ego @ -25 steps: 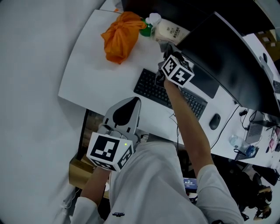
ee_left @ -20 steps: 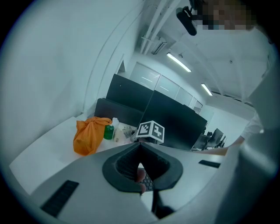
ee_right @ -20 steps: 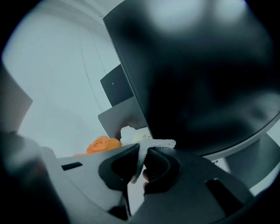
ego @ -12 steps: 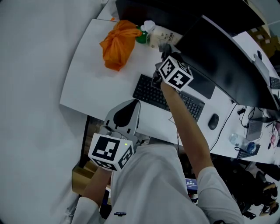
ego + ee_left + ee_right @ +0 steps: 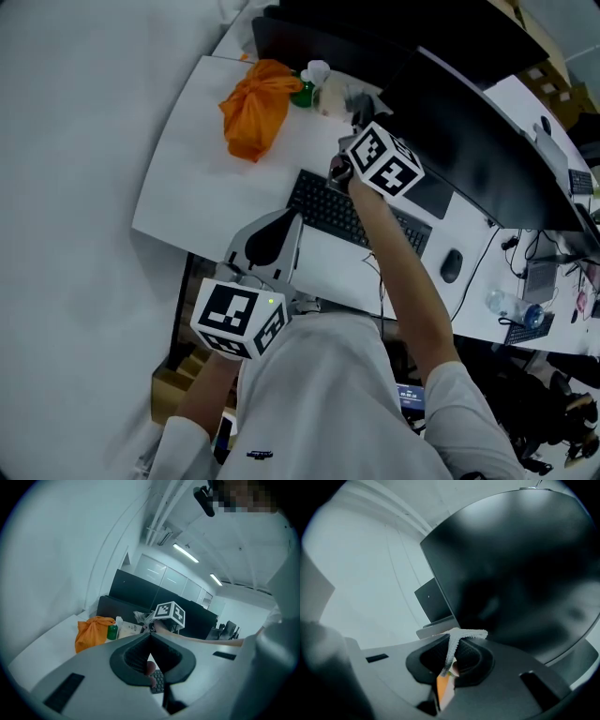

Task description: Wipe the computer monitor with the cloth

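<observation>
The black computer monitor [image 5: 478,155] stands along the back of the white desk [image 5: 202,169]; in the right gripper view its dark screen [image 5: 520,573] fills most of the frame. My right gripper [image 5: 459,633] is shut on a pale textured cloth [image 5: 459,634], whose bunch shows at the tips close to the screen's lower left edge. In the head view the cloth [image 5: 354,101] peeks out beyond the right gripper's marker cube [image 5: 384,159]. My left gripper [image 5: 274,232] hangs shut and empty over the desk's near edge, its tips [image 5: 150,633] closed together.
A black keyboard [image 5: 333,211] lies under the right arm, a mouse [image 5: 452,265] to its right. An orange cloth bundle [image 5: 255,106], a green-capped bottle [image 5: 302,92] and a white packet [image 5: 333,94] sit at the desk's back left. A second dark screen [image 5: 433,599] stands behind.
My right gripper with the cloth has shifted slightly right and up along the monitor's lower left edge. The left gripper has barely moved.
</observation>
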